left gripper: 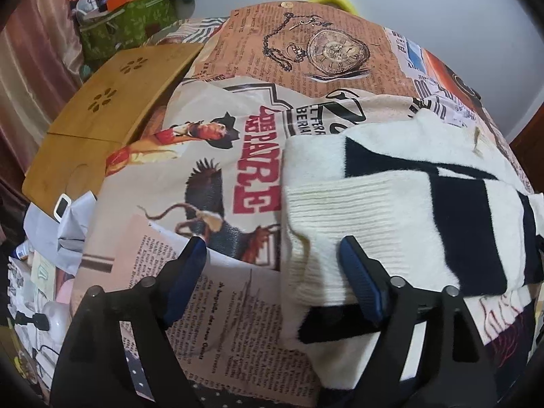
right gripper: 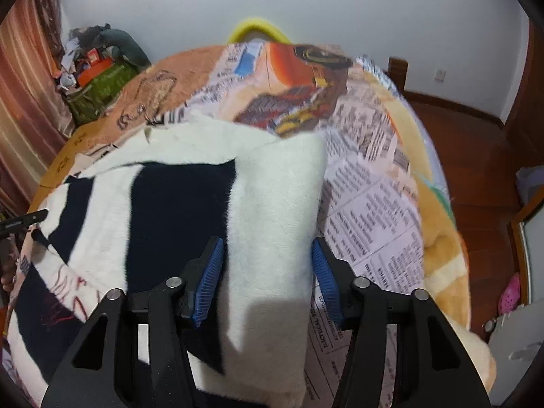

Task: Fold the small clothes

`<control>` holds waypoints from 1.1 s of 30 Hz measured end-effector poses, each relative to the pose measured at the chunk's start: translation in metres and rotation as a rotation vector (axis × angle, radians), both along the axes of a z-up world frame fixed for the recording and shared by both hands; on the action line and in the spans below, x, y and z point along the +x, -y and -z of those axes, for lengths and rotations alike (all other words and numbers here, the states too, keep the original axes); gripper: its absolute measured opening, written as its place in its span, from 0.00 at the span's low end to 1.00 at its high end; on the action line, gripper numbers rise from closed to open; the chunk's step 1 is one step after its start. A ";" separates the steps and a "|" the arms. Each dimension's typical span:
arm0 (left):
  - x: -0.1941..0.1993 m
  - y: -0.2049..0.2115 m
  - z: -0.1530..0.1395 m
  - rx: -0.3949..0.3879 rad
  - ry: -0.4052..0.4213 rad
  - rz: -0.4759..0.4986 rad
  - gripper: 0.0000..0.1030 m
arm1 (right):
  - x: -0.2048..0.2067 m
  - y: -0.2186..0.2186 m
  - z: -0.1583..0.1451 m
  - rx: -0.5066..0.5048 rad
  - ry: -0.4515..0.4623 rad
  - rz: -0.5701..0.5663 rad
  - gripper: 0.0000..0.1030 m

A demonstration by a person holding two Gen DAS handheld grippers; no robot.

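Fingers on the left gripper (left gripper: 272, 268) stand wide open, one blue pad resting on the ribbed cuff of the sweater (left gripper: 391, 210), the other over the printed bedspread (left gripper: 238, 108), so nothing is pinched. Right gripper (right gripper: 268, 278) straddles the folded white edge of that same sweater with its jaws partly open; both pads sit right at the fabric, but honestly can't tell if they press on it. One garment only: cream knit with black bands, lying partly folded on the bed. One wooden lap tray (left gripper: 112, 108) sits on the bed beyond the left gripper. In the far corner by the curtain (right gripper: 30, 85), a green bag (right gripper: 102, 85) is stuffed with orange boxes and clutter. A yellow thing (right gripper: 253, 29) peeks over the bed's far edge.
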State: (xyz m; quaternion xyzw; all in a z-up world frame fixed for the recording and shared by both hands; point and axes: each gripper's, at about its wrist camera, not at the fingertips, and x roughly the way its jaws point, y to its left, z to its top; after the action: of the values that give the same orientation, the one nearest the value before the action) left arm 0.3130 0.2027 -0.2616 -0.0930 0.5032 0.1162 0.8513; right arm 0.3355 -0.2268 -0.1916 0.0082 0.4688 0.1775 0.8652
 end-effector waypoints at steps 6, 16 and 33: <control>-0.007 0.004 -0.012 -0.033 0.050 0.044 0.78 | -0.004 0.009 -0.009 0.016 0.026 0.023 0.18; -0.008 0.013 0.002 -0.023 -0.018 0.020 0.79 | 0.000 0.012 -0.001 -0.007 0.028 0.047 0.18; -0.092 0.061 -0.074 0.118 0.084 0.149 0.84 | -0.100 0.031 -0.083 0.041 0.137 -0.020 0.38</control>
State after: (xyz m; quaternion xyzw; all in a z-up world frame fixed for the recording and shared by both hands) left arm 0.2206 0.1420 -0.1879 -0.0098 0.4648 0.0782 0.8819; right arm 0.2350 -0.2581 -0.1091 0.0090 0.4049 0.1957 0.8931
